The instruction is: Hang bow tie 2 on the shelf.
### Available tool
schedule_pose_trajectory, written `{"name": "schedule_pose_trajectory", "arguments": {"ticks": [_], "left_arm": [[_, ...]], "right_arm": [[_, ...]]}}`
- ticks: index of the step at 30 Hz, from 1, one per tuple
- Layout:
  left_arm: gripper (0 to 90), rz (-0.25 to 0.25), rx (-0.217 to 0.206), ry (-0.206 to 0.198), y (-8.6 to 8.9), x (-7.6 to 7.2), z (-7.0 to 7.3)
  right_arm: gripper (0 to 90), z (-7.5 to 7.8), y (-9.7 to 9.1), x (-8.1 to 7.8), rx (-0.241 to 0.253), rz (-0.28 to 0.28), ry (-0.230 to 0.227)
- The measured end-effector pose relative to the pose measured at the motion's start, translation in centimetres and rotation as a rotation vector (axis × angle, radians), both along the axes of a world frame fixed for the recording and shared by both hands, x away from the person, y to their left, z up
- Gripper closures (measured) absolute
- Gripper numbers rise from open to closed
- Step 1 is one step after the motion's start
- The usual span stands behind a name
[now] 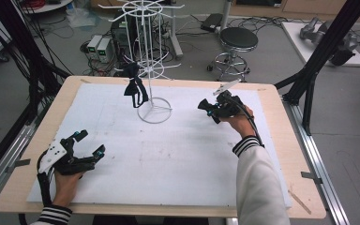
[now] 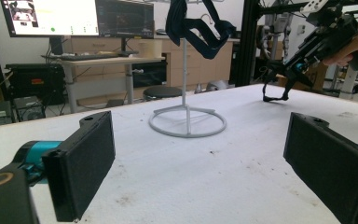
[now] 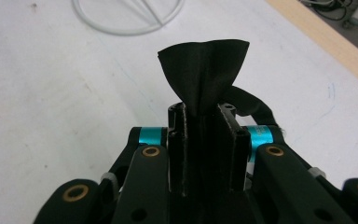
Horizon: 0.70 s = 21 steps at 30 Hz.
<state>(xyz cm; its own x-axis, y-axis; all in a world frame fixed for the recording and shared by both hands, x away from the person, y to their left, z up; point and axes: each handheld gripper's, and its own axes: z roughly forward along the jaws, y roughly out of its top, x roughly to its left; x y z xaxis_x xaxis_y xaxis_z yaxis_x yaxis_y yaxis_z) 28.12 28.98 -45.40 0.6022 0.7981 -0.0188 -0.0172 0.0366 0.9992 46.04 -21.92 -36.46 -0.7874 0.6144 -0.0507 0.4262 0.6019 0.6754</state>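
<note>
A white wire rack (image 1: 147, 56) stands on the white board (image 1: 168, 154), its ring base (image 2: 187, 122) ahead of my left gripper. A dark cloth item (image 1: 134, 86) hangs from the rack, seen as dark blue fabric (image 2: 200, 28) in the left gripper view. My right gripper (image 1: 203, 108) is held above the board to the right of the rack, shut on a piece of black fabric (image 3: 205, 77) that fans out past its jaws; a loop of it (image 2: 274, 95) dangles below. My left gripper (image 1: 91, 142) rests at the board's near left, open with nothing between its pads (image 2: 81, 163).
The board lies on a wooden table (image 1: 281, 101). Black frame posts (image 1: 326, 44) rise at the right and left sides. A round stool (image 1: 238, 40) and floor cables lie beyond the table. Desks with monitors (image 2: 51, 16) stand far off.
</note>
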Motion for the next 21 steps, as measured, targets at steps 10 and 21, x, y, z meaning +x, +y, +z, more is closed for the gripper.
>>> {"name": "schedule_pose_trajectory", "arguments": {"ticks": [10,21], "left_arm": [[9.3,-0.006,-0.006,-0.001,0.0,0.0,0.0],[9.3,-0.009,-0.027,-0.003,-0.1,0.0,-0.1]], "right_arm": [[76.1,1.3,-0.4,-0.5,0.128,-0.01,-0.069],[76.1,2.8,-0.7,-1.3,0.348,0.0,-0.189]]}}
